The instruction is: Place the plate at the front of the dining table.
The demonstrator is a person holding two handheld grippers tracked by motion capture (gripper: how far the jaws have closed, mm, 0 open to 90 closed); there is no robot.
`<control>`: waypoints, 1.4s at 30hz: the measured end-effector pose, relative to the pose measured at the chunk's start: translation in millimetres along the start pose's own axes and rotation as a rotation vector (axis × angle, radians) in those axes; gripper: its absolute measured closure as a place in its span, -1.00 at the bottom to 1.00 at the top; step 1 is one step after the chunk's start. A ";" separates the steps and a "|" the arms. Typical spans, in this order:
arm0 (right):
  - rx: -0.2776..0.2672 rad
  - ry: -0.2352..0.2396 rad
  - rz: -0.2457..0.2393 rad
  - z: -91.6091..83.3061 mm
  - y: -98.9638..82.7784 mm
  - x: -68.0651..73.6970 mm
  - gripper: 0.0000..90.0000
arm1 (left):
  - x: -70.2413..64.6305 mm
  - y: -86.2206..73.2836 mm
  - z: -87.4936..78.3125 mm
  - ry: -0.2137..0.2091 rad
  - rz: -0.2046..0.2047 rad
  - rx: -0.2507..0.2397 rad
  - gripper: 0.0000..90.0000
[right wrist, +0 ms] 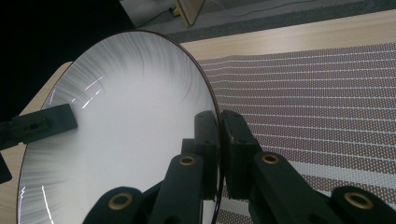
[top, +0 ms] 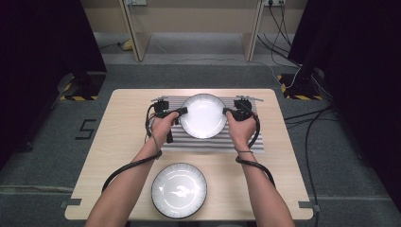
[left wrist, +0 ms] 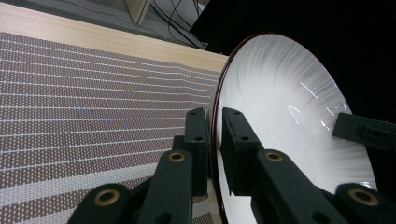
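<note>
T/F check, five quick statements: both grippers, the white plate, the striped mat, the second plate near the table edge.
1. Both the left gripper and right gripper clamp the white ribbed plate by its rim. True.
2. The plate is over a striped placemat. True.
3. The dark-rimmed glossy plate sits on the mat. False: it is on the bare wooden table.
4. The left gripper is open. False: shut on the rim.
5. The grippers hold opposite sides. True.

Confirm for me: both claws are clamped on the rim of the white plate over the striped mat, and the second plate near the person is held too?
Not quite. Both claws, left claw and right claw, grip the white plate above the striped mat, but the high view shows the second plate resting untouched on the table.
</note>
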State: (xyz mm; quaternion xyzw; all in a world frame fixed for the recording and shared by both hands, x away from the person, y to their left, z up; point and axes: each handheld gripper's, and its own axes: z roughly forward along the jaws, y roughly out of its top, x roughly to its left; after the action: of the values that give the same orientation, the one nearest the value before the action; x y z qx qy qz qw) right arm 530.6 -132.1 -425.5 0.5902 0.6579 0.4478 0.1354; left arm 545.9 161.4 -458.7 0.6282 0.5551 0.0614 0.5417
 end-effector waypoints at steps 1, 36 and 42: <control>0.003 -0.001 0.001 0.5 0.0 -0.1 0.90 | 0.3 -0.2 0.6 0.002 -0.002 0.003 0.80; 0.038 -0.018 0.018 18.8 -1.4 -7.7 0.90 | 9.6 -4.0 15.9 0.032 -0.018 0.028 0.79; 0.041 -0.022 0.014 20.3 -2.1 -8.4 0.90 | 11.7 -5.4 17.7 0.029 -0.021 0.033 0.79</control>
State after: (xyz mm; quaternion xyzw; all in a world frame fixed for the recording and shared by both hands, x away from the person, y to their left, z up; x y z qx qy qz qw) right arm 545.8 -130.7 -441.4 0.6023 0.6611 0.4289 0.1274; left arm 558.9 158.4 -476.1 0.6303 0.5704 0.0556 0.5238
